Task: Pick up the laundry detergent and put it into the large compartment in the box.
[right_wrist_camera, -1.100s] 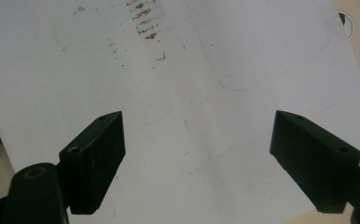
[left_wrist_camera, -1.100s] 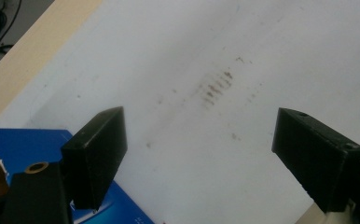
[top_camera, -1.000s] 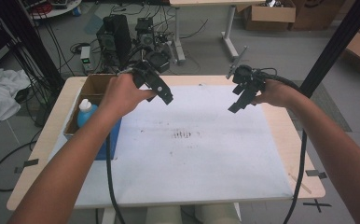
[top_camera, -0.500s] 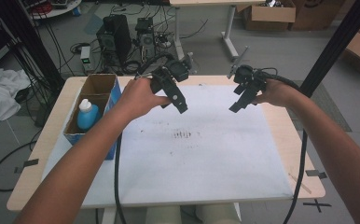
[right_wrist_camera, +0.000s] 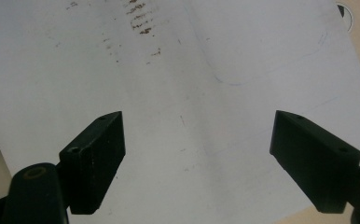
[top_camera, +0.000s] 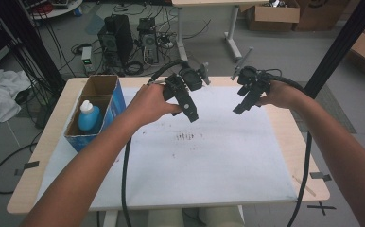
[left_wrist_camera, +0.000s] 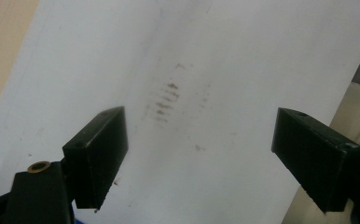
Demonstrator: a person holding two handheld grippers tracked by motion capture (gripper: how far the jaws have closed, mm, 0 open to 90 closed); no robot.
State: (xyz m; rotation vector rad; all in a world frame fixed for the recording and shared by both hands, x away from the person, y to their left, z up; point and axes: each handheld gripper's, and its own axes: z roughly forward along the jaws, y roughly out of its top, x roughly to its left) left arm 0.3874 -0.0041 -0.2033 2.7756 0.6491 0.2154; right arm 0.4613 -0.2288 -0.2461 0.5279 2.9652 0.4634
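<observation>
My left gripper [top_camera: 191, 113] hangs above the back middle of the white sheet [top_camera: 209, 161], held in the person's left hand. In the left gripper view the left gripper [left_wrist_camera: 199, 158] is open wide, with nothing but the sheet [left_wrist_camera: 225, 56] and its brown smudges [left_wrist_camera: 165, 100] between the jaws. My right gripper [top_camera: 239, 108] hovers over the sheet's back right part. From its own camera the right gripper [right_wrist_camera: 197, 158] is open too, empty, over the sheet [right_wrist_camera: 75, 70] with brown marks [right_wrist_camera: 138, 21].
A cardboard box [top_camera: 98, 109] with blue sides stands at the table's left, holding a blue bottle [top_camera: 88, 116] with a white cap. The wooden table [top_camera: 291, 137] shows around the sheet. Cables trail from both grippers. Beyond the table are electronics, boxes and a black post.
My left gripper has moved right, from near the box to above the sheet's back middle. The right gripper has stayed almost still.
</observation>
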